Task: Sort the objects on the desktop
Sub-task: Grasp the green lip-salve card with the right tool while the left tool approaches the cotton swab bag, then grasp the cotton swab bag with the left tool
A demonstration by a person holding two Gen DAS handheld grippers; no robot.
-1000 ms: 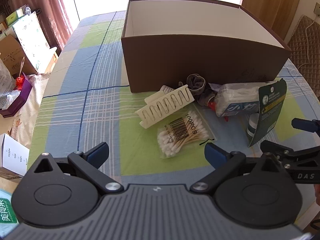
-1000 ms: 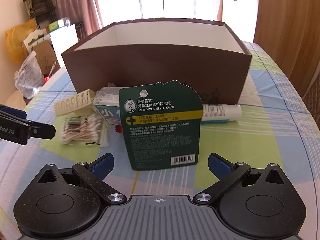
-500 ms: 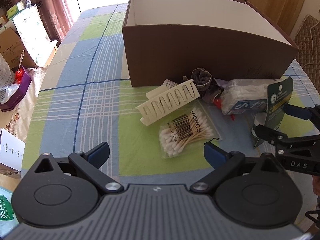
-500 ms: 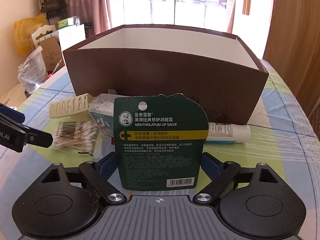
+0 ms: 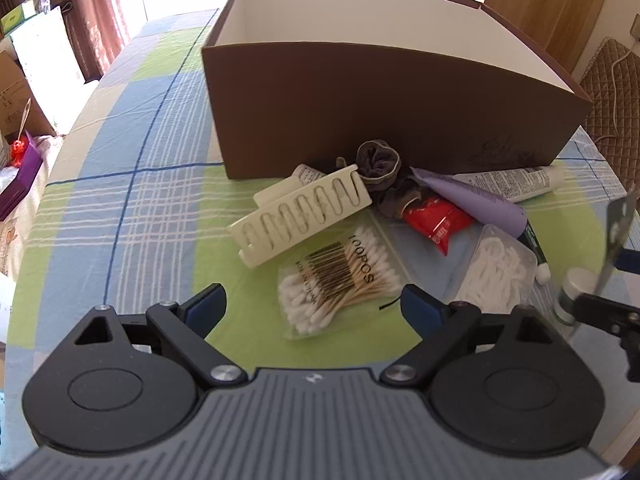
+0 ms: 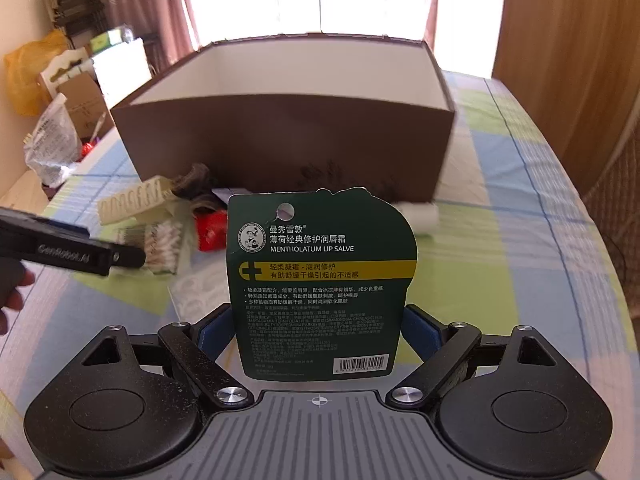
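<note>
Box (image 5: 384,92) of brown card, open-topped, white inside, standing on checked tablecloth (image 5: 132,200). Before its near wall, a heap: cream hair claw (image 5: 300,216), bag of cotton swabs (image 5: 340,276), dark scrunchie (image 5: 378,160), red sachet (image 5: 438,220), lilac tube (image 5: 472,200), white tube (image 5: 516,182), clear tub of floss picks (image 5: 500,270). Right gripper (image 6: 320,336) closed upon green lip salve card (image 6: 320,280), held upright, short of the box front, off the cloth. Left gripper (image 5: 312,308) spread wide, holding nothing, hovering over the swabs before the box.
</note>
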